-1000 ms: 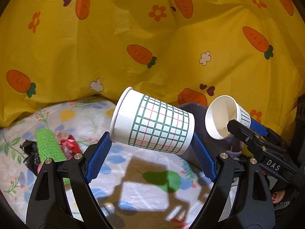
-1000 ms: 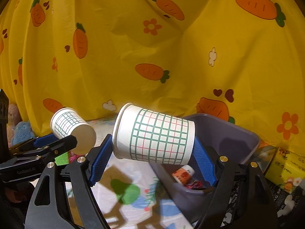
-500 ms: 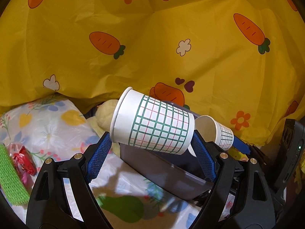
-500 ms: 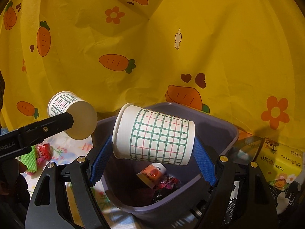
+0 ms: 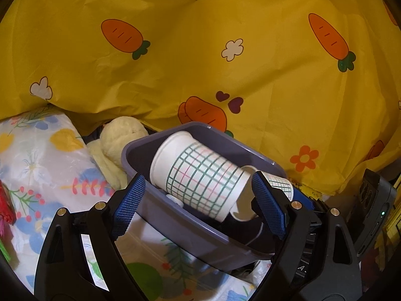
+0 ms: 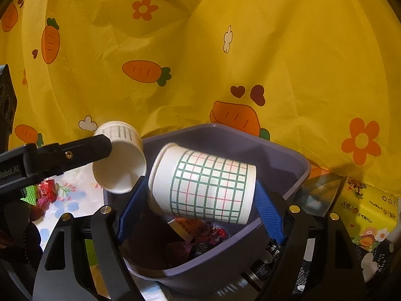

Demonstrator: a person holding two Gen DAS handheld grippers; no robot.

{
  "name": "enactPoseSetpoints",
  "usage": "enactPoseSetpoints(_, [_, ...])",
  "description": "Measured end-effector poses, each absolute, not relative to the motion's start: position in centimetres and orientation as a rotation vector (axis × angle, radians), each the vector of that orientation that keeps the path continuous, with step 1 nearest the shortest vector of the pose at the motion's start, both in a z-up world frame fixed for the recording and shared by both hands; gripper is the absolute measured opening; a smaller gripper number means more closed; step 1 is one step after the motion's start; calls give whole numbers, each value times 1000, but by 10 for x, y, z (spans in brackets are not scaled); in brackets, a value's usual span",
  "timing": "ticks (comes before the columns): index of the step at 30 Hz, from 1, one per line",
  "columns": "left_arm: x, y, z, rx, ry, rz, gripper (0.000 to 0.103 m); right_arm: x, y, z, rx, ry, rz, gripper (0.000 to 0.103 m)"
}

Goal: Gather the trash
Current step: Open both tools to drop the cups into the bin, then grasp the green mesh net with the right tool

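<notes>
Both cups lie sideways right above the purple bin (image 6: 288,165). The left gripper (image 5: 196,179) has just been opening, so the left cup (image 5: 200,183) sits loose between its jaws. The right gripper (image 6: 200,185) is clamped on the right cup (image 6: 208,190).

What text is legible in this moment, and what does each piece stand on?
"Robot.AI": on the left gripper's finger, with its start cut off.
"元气鸭Plus": on the yellow tissue pack, upside down.
Print on the black packaging and the wrapper label in the bin: too blurred to read.
</notes>
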State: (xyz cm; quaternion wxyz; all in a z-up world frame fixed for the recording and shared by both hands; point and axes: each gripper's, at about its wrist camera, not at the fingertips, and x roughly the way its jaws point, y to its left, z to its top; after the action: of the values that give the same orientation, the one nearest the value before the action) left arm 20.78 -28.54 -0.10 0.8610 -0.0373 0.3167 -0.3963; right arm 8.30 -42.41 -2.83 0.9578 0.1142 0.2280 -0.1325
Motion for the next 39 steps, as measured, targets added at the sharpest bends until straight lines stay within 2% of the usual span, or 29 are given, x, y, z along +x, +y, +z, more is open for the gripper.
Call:
enactPoseSetpoints(8, [197,-242,0,-66,613,-694,87,76,-421,-25,238,437,-286,85])
enactPoseSetpoints(19, [166,-143,-5,-48,560,-424,87,62,-380,-2,210,373,-283,85])
enactPoseSetpoints(29, [152,-15,-30,-49,613,-97,87,80,-286,-4,137,426,-67,85])
enactPoseSetpoints(36, [153,57,-25,-99,572,94,87,108,-198,-10,69,482,116,84])
enactPoseSetpoints(39, [156,74,-20,-104,541,162,87,123,-165,-14,48,516,173,81])
